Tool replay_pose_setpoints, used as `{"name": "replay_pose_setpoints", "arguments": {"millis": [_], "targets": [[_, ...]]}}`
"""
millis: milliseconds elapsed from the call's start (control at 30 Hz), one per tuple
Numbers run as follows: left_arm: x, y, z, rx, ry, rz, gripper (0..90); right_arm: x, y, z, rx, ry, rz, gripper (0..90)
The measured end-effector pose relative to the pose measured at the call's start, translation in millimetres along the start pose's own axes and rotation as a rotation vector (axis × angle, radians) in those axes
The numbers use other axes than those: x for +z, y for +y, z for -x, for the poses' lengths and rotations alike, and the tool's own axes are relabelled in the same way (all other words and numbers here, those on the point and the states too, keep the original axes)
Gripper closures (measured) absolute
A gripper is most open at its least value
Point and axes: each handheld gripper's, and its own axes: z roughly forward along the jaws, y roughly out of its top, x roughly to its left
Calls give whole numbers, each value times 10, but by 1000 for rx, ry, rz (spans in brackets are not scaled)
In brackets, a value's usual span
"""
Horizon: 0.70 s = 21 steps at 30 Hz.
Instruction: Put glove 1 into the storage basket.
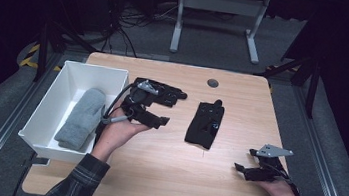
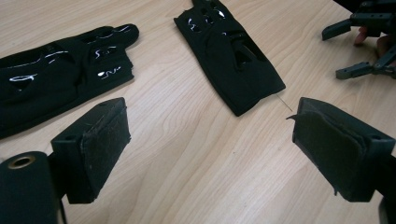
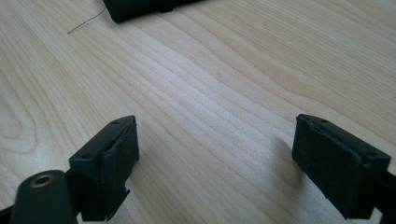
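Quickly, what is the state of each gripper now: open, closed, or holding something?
Left gripper: open, nothing between its fingers; bare table below.
Right gripper: open, holding nothing, over the bare table.

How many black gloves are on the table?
2: one glove lies mid-table, the other glove lies nearer the white bin, partly behind the left gripper. More could hide in the bin.

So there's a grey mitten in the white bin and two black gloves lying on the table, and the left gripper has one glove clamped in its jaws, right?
Not quite: the left gripper holds nothing. The left gripper view shows its jaws open over bare wood. The grey mitten is in the white bin, and both black gloves lie on the table.
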Motion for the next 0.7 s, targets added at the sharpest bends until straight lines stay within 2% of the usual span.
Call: {"name": "replay_pose_setpoints", "arguments": {"millis": [100,233,400,633,700], "targets": [[54,-34,39,7,-2,-1,126,1,1,-5,-6,5,1,149],[230,-155,127,14,-12,-17,127,1,0,-5,-6,5,1,150],[346,-264,165,24,-22,-25,128,1,0,-5,-8,6,1,150],[564,-547,215,38,-30,-27,127,-5,0,-4,-12,13,1,165],[629,-636,229,40,-22,-44,122,-19,20,1,-8,24,-7,202]]}}
